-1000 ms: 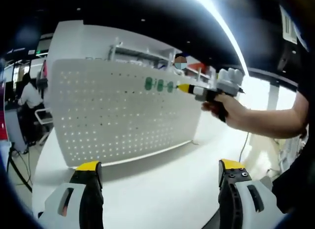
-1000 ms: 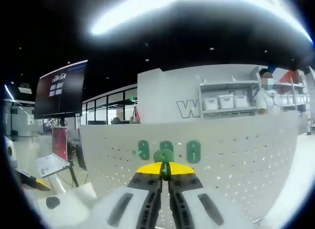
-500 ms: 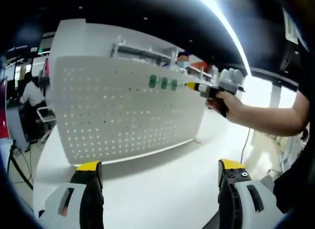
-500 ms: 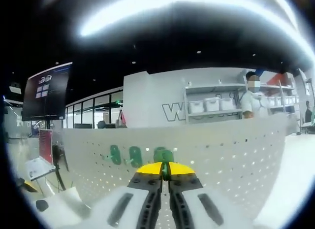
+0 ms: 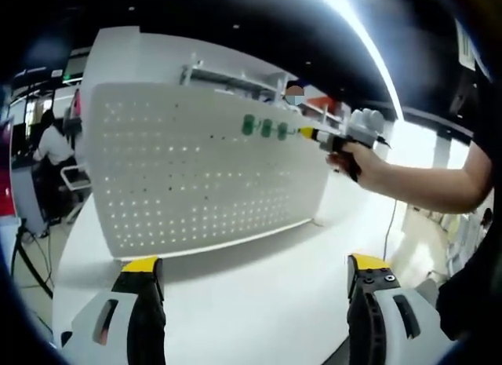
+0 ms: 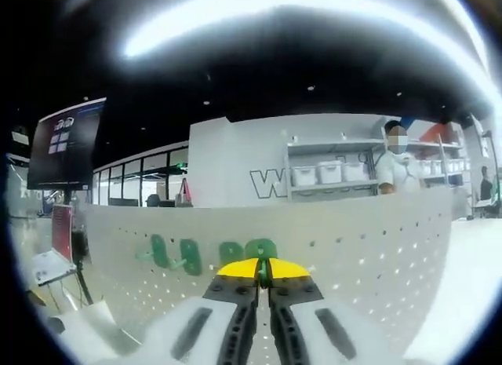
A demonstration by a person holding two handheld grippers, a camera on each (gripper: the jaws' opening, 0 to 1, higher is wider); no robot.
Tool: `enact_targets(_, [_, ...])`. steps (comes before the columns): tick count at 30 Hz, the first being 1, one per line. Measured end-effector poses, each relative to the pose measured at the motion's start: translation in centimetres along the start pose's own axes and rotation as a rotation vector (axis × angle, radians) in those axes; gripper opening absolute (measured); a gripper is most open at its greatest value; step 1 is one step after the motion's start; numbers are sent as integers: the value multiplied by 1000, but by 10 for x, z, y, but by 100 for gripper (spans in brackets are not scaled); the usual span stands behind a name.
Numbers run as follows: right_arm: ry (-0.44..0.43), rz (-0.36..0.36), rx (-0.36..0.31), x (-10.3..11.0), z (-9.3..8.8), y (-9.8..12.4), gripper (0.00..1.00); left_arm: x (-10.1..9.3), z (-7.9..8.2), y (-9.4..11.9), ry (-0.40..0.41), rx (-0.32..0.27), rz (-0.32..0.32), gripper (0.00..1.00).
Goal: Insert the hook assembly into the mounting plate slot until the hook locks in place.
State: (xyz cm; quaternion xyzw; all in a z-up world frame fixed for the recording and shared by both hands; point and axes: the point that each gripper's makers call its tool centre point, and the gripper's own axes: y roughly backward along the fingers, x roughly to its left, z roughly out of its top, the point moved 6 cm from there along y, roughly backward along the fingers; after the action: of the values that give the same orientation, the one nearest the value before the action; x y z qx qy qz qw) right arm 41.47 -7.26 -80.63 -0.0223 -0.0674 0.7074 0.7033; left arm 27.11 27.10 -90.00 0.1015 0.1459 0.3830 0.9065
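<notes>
In the left gripper view, the left gripper [image 5: 255,282] stood with its yellow-tipped jaws wide apart over a white table [image 5: 259,302], while ahead and to its right a person's hand [image 5: 362,162] held the right gripper [image 5: 307,133] level against the upper edge of the upright white pegboard [image 5: 196,173], just beside three green hooks [image 5: 265,128] in a row. In the right gripper view, large letters beginning "W" showed on the far wall [image 6: 263,184] beside shelving [image 6: 333,177] with white bins, and a dark screen [image 6: 67,141] hung far left, its writing too small to read. The right gripper [image 6: 263,272], jaws pinched nearly together on a green hook assembly [image 6: 263,274], sat close to the pegboard [image 6: 376,239], with green hooks [image 6: 188,255] on the board to its left.
</notes>
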Motion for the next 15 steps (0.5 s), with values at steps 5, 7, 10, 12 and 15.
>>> enact_targets(5, [-21, -25, -5, -9, -2, -5, 0, 2, 0, -1, 3, 2, 7, 99])
enact_targets(7, [-22, -29, -8, -11, -2, -6, 0, 3, -1, -1, 7, 4, 10, 99])
enact_targets(10, [-4, -32, -16, -11, -1, -6, 0, 4, -3, -1, 11, 7, 14, 99])
enact_targets(12, [-15, -30, -19, -11, -2, -8, 0, 5, -4, -1, 13, 10, 15, 99])
enact_targets(15, [-16, -37, -23, -12, -2, -10, 0, 6, -4, -1, 7, 13, 21, 98])
